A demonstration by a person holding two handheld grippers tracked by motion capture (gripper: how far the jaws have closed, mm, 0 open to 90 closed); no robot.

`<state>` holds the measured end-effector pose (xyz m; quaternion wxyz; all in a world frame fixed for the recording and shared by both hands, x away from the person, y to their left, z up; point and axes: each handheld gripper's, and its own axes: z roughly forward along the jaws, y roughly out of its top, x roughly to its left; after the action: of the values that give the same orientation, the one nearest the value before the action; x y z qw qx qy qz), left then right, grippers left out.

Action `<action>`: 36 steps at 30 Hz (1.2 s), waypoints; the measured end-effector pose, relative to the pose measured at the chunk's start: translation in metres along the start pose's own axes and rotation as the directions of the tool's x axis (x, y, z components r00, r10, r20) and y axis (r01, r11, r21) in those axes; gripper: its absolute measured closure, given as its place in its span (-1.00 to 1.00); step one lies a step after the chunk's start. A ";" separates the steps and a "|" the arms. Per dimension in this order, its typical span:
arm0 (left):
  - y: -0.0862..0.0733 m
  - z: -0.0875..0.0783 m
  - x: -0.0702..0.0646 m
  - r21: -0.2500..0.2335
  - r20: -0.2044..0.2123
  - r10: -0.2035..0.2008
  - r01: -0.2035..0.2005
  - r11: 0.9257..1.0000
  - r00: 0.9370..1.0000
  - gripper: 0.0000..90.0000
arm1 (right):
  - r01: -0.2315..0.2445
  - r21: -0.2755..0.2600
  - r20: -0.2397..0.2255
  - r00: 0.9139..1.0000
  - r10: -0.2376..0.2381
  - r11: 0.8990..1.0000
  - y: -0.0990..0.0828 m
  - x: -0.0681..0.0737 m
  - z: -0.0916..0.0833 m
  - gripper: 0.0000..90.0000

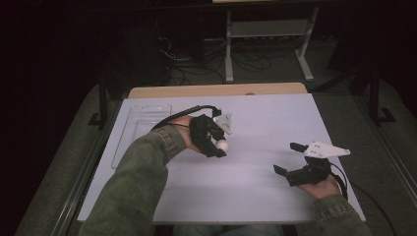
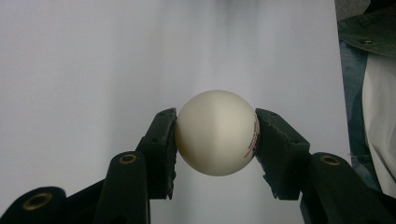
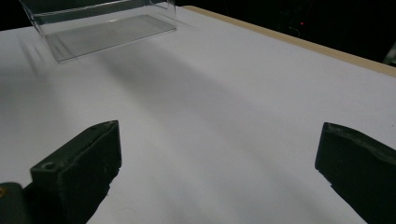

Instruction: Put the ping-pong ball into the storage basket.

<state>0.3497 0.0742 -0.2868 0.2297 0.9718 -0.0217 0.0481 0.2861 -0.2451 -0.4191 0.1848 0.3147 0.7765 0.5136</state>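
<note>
Left tool [image 1: 220, 147] grips a white ball [image 2: 216, 133] between its jaws above the desk [image 1: 255, 123], while the right tool [image 1: 287, 158] rests with jaws wide apart.

White table [image 1: 255, 123], clear tray [image 1: 142, 130]

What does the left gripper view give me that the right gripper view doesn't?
Left gripper view: a white ball with red print on one side, clamped between the left gripper's fingers, plus a green sleeve at the upper right edge.

Right gripper view: the right gripper with its fingers wide apart and nothing between them, a clear plastic tray at the far end, and the table's wooden edge.

Both: the same white table surface beneath the fingers.
</note>
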 end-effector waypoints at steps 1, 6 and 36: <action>0.000 -0.003 0.000 -0.003 0.001 -0.004 0.004 1.000 1.000 0.13 | -0.002 0.000 0.000 1.000 0.002 1.000 0.000 0.000 0.000 -1.00; -0.002 -0.012 0.001 -0.006 -0.007 -0.005 0.005 1.000 1.000 0.13 | -0.002 -0.005 0.002 1.000 0.002 1.000 0.000 0.000 -0.001 -1.00; 0.005 -0.065 0.001 0.033 -0.042 0.005 -0.004 0.999 0.999 0.13 | -0.006 -0.002 0.005 1.000 0.006 1.000 -0.001 0.000 -0.001 -1.00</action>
<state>0.3452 0.0992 -0.2267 0.2140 0.9742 -0.0181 0.0694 0.2851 -0.2457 -0.4196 0.1855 0.3183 0.7747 0.5140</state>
